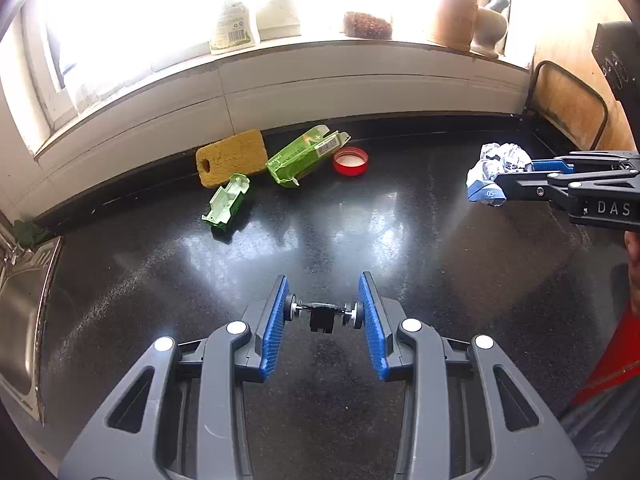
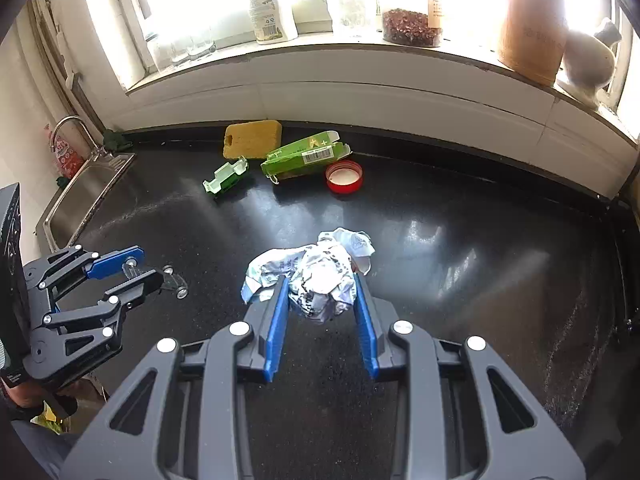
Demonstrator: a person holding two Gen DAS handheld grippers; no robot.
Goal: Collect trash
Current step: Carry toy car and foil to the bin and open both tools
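The right gripper (image 2: 322,288) is clamping a crumpled paper wad (image 2: 320,276) between its blue pads above the black countertop (image 2: 460,280). At the left, the left gripper (image 2: 154,268) is holding a small wheeled toy chassis (image 2: 176,282). Far along the wall, a yellow sponge (image 2: 252,138), a green carton (image 2: 304,156), a red lid (image 2: 344,176) and a green toy car shell (image 2: 226,176) are lying near each other. A steel sink (image 2: 92,188) is sitting at the far left.
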